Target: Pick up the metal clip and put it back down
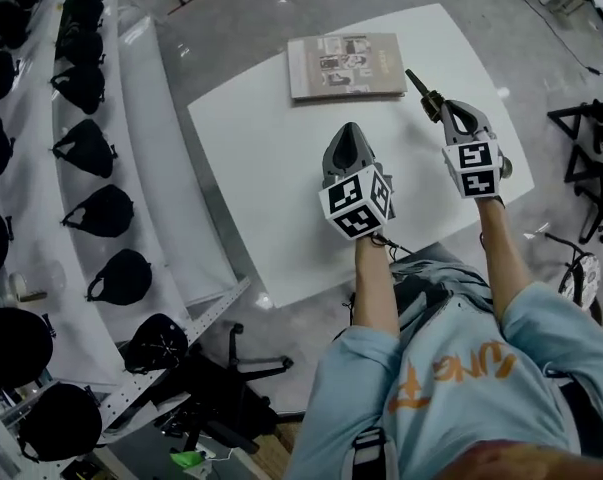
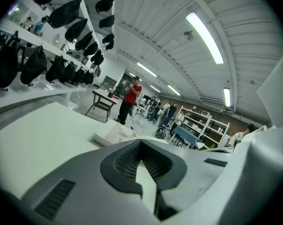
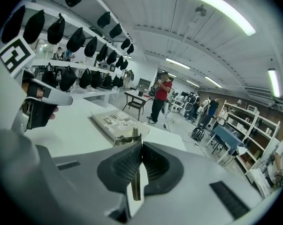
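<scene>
1. The right hand-held gripper (image 3: 140,142) is pinched shut on the metal clip (image 3: 134,179). In its own view the thin metal strip runs right down the seam between the ribbed pads, and the clip's end pokes out past the tips.
2. From the head view, the clip sticks out ahead of that gripper, over the far right part of the white bench (image 1: 271,168). It looks lifted clear of the surface, but the angle is so steep I can't swear to it.
3. The left hand-held gripper (image 2: 141,142) has its jaws pressed together at the tips with nothing between them. It sits over the middle of the bench, just beside the right one.
4. A booklet (image 1: 346,65) lies flat on the far edge of the bench, apart from both grippers.
</scene>
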